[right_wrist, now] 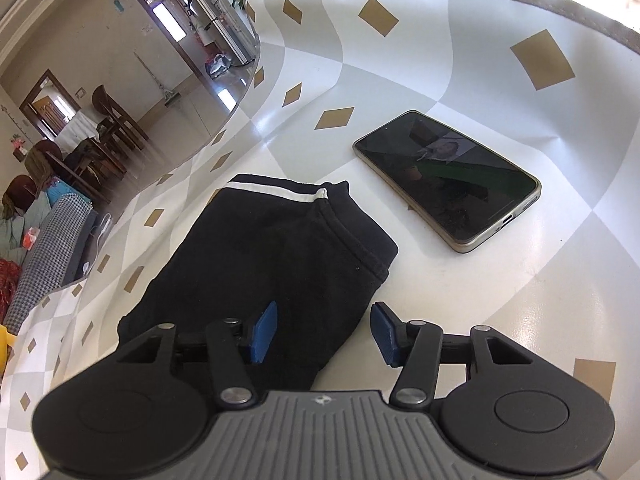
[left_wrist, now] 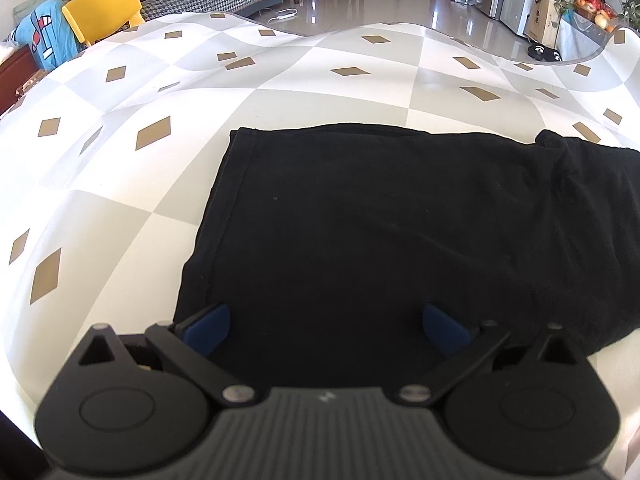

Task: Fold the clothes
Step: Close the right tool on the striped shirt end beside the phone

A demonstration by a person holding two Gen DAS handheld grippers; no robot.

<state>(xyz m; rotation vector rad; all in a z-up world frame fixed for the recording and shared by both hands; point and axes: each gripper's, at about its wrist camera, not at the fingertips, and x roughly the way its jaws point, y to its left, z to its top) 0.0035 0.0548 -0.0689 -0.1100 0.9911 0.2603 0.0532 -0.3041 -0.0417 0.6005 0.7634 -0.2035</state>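
One black garment [left_wrist: 380,220] and one phone [right_wrist: 448,180] lay on the counter [left_wrist: 120,200]; both grippers' fingers stood apart, left gripper [left_wrist: 326,324], right gripper [right_wrist: 324,332].

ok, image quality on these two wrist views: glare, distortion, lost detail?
Left wrist: heavy fisheye bend in the checked tablecloth; the black garment is nearly featureless, its folds barely readable; sheen on the floor behind. Right wrist: table edge curves strongly; the phone screen mirrors the room; garment hem and white stripe stay sharp. No motion blur in either.
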